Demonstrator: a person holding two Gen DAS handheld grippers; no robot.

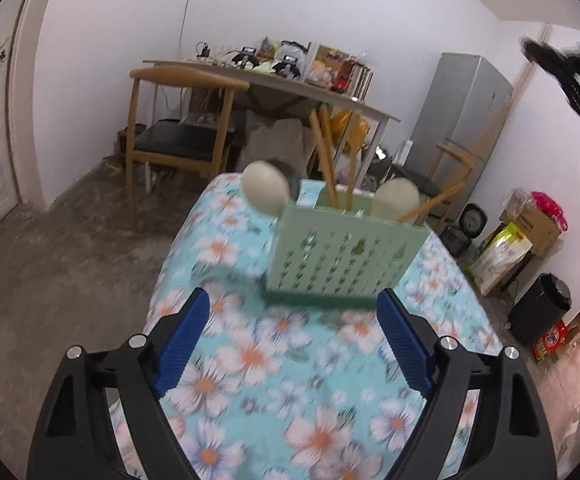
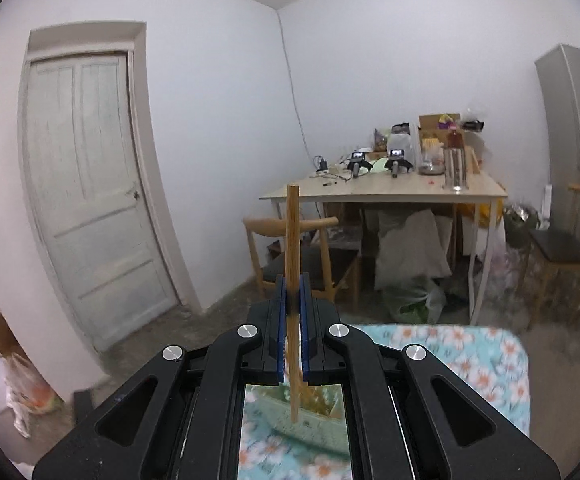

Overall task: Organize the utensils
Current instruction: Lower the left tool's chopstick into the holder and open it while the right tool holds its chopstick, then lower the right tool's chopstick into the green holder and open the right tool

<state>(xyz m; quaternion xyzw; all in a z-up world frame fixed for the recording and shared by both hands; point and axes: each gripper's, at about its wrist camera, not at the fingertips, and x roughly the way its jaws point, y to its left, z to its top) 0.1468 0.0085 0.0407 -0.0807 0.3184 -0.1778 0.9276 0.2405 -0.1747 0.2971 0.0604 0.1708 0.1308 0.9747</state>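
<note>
A chopstick (image 2: 292, 264) is held upright in the closed right gripper (image 2: 292, 300) above the green holder (image 1: 342, 256), while the left gripper (image 1: 294, 308) is spread wide and empty.

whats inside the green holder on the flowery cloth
Sticking out of the green holder: two pale spoon bowls, wooden chopsticks and a darker rounded end behind the left spoon. Its perforated wall hides their lower ends, so an exact count isn't possible.

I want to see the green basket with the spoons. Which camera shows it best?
The left wrist view. The green basket stands whole on the flowered tablecloth, with spoons and chopsticks sticking out. The right wrist view only catches a blurry bit of it below the right tongs, which hold one chopstick.
</note>
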